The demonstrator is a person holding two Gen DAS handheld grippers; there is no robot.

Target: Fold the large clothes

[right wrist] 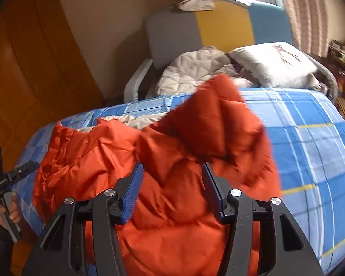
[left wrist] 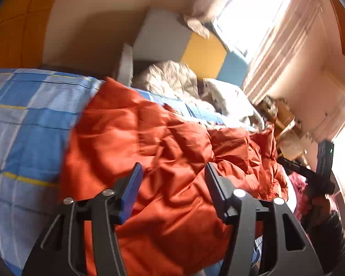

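A large orange puffer jacket [left wrist: 154, 151] lies crumpled on a bed with a blue plaid sheet [left wrist: 27, 124]. It also shows in the right wrist view [right wrist: 172, 151], with a raised, blurred flap [right wrist: 218, 115] and pale lining at its far edge. My left gripper [left wrist: 173, 172] is open, with the jaws wide apart above the jacket. My right gripper [right wrist: 171, 171] is open over the jacket's near part, holding nothing. The right gripper shows in the left wrist view [left wrist: 319, 174], and the left one in the right wrist view [right wrist: 9, 179].
A grey quilted garment [right wrist: 193, 69] and a white pillow [right wrist: 273, 62] lie at the head of the bed. Behind them stands a grey, yellow and blue headboard [right wrist: 223, 25]. A wooden wardrobe [right wrist: 27, 73] is on the left, curtains and a cluttered shelf [left wrist: 285, 119] on the right.
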